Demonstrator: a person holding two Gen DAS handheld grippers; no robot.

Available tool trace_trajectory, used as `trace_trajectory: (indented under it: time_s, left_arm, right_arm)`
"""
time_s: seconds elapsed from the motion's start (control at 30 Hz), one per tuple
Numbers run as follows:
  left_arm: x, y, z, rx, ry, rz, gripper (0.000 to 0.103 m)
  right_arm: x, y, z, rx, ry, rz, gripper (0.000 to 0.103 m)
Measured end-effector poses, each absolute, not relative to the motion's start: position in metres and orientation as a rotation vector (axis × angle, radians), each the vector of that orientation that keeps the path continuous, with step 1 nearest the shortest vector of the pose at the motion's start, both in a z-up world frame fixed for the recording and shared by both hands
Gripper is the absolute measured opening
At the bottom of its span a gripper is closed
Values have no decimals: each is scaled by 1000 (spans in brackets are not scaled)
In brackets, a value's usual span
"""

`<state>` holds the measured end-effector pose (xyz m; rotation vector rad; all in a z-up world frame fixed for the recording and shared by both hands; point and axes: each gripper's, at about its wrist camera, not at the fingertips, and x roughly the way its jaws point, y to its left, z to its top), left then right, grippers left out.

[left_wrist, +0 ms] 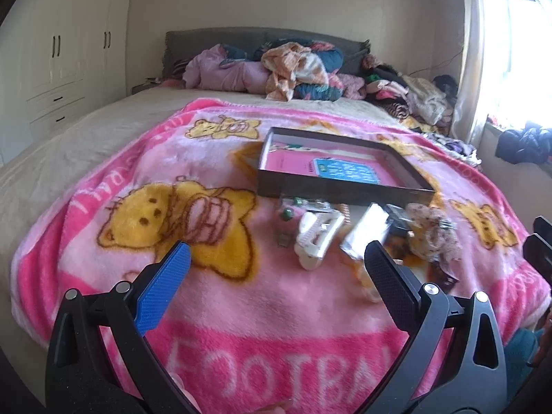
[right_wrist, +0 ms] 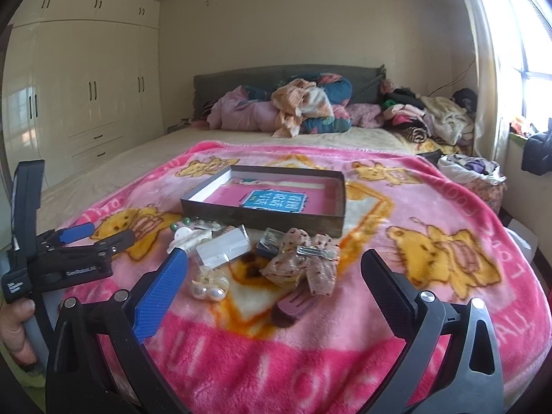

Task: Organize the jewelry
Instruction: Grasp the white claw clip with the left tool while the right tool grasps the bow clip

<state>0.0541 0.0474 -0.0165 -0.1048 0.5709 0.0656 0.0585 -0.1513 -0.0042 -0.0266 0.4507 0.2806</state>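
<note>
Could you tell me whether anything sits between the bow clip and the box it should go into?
Nothing visible blocks it. The bow clip lies on the blanket just in front of the box; only the box's low near wall must be cleared.

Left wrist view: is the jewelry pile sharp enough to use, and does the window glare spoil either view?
Left wrist view: the white hair claw and neighbouring pieces are smeared by blur; the window is blown out at right. Right wrist view: sharper, the brown dotted fabric bow reads clearly; window overexposed too. Both bend at the edges.
</note>
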Motion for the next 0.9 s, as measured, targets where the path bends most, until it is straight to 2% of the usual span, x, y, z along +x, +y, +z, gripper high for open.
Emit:
trace_trajectory:
  time_s: [0.57,0.77,0.9]
  left_arm:
    - [122,53,-39,-70,689,-12,91]
    - [136,52,-52,-92,745,-70,66]
    - [142,48,-61,-101,779,-109,56]
  right_arm:
    - [143,-153,-25,-29,617,253,98]
    - [173,-157,-45,-21,705,222,97]
    - [188,-158,-58,-27,750,207,92]
